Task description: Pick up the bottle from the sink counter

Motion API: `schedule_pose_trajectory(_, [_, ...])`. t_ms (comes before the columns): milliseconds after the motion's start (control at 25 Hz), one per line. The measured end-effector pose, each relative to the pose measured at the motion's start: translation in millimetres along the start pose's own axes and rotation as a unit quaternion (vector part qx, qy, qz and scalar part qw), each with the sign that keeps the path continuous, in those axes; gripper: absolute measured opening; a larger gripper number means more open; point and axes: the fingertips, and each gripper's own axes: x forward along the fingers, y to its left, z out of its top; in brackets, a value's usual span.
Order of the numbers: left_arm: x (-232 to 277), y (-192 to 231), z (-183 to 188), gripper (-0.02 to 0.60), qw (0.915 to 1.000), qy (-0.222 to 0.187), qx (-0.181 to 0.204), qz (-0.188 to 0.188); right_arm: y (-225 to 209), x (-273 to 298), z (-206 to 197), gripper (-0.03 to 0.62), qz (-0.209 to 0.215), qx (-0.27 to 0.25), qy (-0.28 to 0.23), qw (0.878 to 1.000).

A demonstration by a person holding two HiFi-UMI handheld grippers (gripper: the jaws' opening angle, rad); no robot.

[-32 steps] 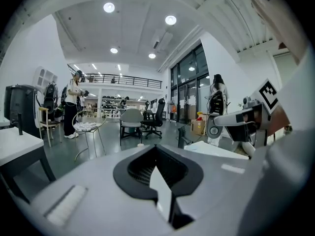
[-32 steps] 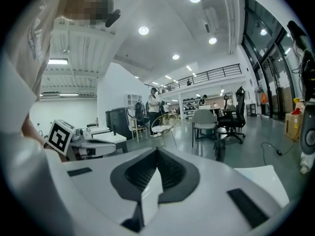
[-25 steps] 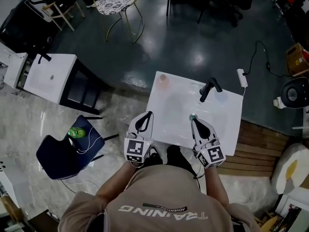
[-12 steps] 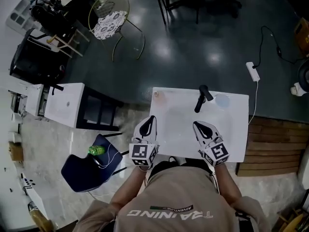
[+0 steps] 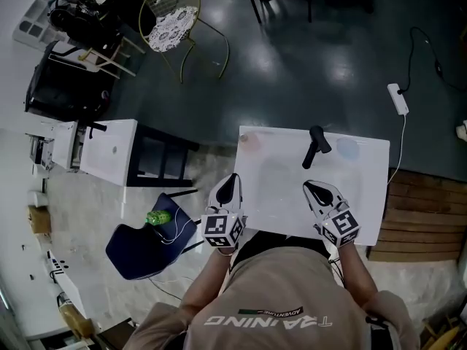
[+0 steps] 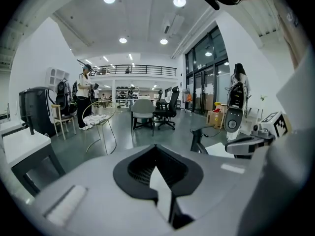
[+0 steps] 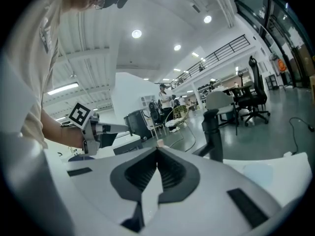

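Both the left gripper (image 5: 230, 180) and right gripper (image 5: 312, 188) are closed and empty, at the near edge of the sink counter (image 5: 365, 195). The small pinkish bottle (image 5: 250, 140) stands at its far-left corner; probably light, smooth plastic, best pinched mid-body

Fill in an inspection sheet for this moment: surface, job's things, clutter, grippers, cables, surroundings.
Surface: white sink counter, with a black faucet at its far edge.
Job's things: a small pinkish thing at the counter's far left corner may be the bottle; too small to tell.
Clutter: pale blue patch beside the faucet; nothing else seen.
Grippers: left gripper at the counter's left edge, right gripper over its near part. Both are shut and empty.
Cables: power strip with its cord on the floor; white cable on the blue chair.
Surroundings: green item on that chair, second sink unit, wire chair.
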Motion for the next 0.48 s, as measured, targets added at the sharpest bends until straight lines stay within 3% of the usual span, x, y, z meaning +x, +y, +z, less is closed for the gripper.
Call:
schedule_pose_trajectory(280, [9, 8, -17, 0.008, 0.9996, 0.001, -0.001, -0.027, 21, 17, -16, 0.008, -0.006, -0.003, 0.016, 1.0])
schedule_pose_trajectory(480, [8, 21, 9, 0.008, 0.9989, -0.027, 0.01, -0.038, 38, 20, 11, 0.008, -0.014, -0.018, 0.015, 1.0])
